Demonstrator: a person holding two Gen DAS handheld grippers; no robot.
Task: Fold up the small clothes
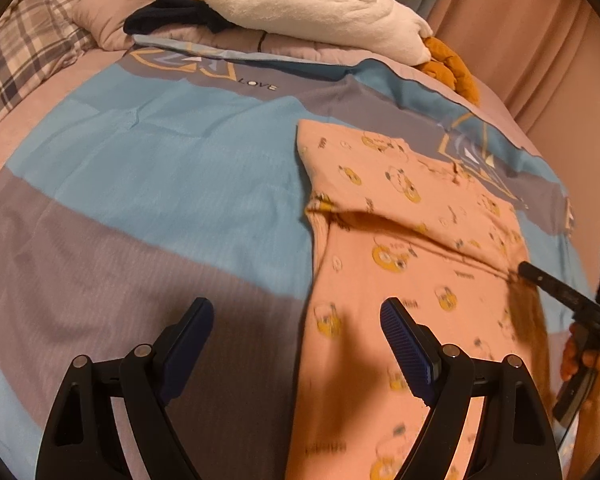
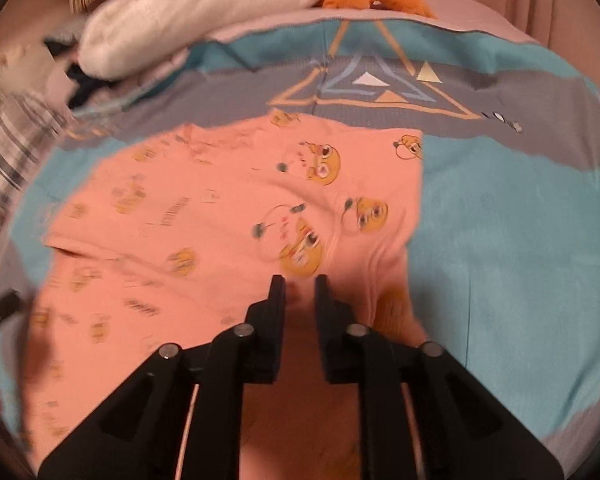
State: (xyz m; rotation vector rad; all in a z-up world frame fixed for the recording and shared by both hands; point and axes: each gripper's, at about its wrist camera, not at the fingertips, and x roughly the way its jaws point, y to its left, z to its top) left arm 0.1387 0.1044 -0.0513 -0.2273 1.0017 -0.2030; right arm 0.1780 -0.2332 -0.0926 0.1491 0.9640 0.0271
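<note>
The pink shirt [image 1: 412, 264], printed with yellow cartoon faces, lies spread on the bed [image 1: 148, 184], over a bedspread of blue and grey bands. Part of it is doubled over: a folded edge runs across the cloth, and the top layer lies flat on the layer beneath.

The left tongs [image 1: 296, 316] hang above the bed with their jaws spread wide and nothing between them. One blue pad [image 1: 408, 348] sits over the near part of the shirt, while the other is over the bare grey band just beside the shirt's edge.

The right tongs [image 2: 299, 284] point down at the shirt near its right edge, where the cloth bunches into a few ridges. Their jaws stand a narrow gap apart; pink cloth shows in the gap, but the picture is blurred and I cannot tell whether the pads pinch it. In the left view these tongs show at the far right edge, gripped by a hand [image 1: 580, 356].

At the far end of the bed lie a white fluffy blanket [image 1: 312, 4], an orange plush toy [image 1: 452, 64], a dark garment [image 1: 168, 12] and a plaid pillow [image 1: 24, 52]
</note>
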